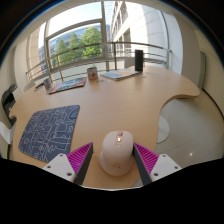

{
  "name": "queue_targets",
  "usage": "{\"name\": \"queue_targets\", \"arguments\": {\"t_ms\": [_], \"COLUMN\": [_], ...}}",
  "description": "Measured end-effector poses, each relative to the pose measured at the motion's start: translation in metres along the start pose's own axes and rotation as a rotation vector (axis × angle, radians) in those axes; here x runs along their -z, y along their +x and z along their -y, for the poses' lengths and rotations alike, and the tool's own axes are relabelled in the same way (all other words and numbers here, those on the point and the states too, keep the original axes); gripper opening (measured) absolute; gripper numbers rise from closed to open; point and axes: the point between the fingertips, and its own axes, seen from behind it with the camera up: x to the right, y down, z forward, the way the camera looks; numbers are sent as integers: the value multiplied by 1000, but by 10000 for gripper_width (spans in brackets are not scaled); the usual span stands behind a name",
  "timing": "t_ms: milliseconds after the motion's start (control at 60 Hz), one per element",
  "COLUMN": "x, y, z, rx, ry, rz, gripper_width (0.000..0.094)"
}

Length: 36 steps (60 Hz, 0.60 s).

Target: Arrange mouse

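A white mouse (117, 152) rests on the wooden table (120, 100), its wheel end pointing away from me. It stands between the fingers of my gripper (114, 152), which is open, with a narrow gap showing on each side. The pink pads (78, 158) flank it left and right. A dark patterned mouse mat (50, 130) lies on the table to the left of the mouse, beyond the left finger.
At the table's far edge by the window are a book (65, 84), a small box (92, 73), papers (120, 73) and a dark upright object (139, 60). The table edge curves inward on the right (172, 112). A dark chair (8, 100) is at the left.
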Motion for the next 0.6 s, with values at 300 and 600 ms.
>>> {"name": "queue_targets", "arguments": {"t_ms": [300, 600], "x": [-15, 25], "y": [5, 13], "z": [11, 100], "rx": [88, 23], "ry": [36, 141], "rz": [-52, -184], "gripper_width": [464, 399]}}
